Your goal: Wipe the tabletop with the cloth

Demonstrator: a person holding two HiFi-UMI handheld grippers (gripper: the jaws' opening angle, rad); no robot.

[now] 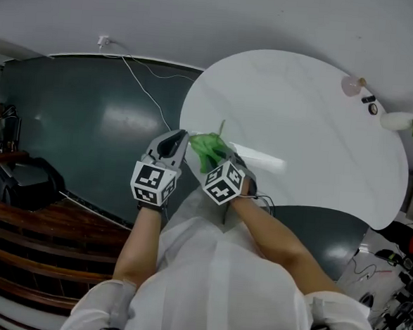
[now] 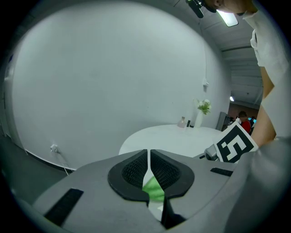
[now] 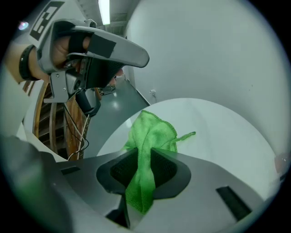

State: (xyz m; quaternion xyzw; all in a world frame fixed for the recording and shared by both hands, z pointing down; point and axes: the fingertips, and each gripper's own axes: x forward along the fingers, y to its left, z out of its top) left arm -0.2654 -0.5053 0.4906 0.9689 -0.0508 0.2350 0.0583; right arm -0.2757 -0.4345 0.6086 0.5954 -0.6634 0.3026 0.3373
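Note:
A bright green cloth [image 1: 206, 148] hangs over the near-left edge of the white rounded tabletop [image 1: 301, 118]. My right gripper [image 1: 218, 153] is shut on it. In the right gripper view the cloth [image 3: 150, 136] is bunched between the pads and spills forward above the table [image 3: 218, 132]. My left gripper [image 1: 181, 139] sits just left of the cloth, off the table's edge. In its own view the left gripper [image 2: 148, 157] has its jaws shut to a thin slit. A bit of the green cloth [image 2: 154, 190] shows through the gap lower down, but I see no grip on it.
A white vase with flowers [image 1: 400, 121] and small bottles [image 1: 354, 85] stand at the table's far right edge. Dark green floor [image 1: 89, 131] with a white cable [image 1: 145, 89] lies to the left. Wooden steps [image 1: 19, 218] are at the near left, and cluttered gear [image 1: 389, 279] at the lower right.

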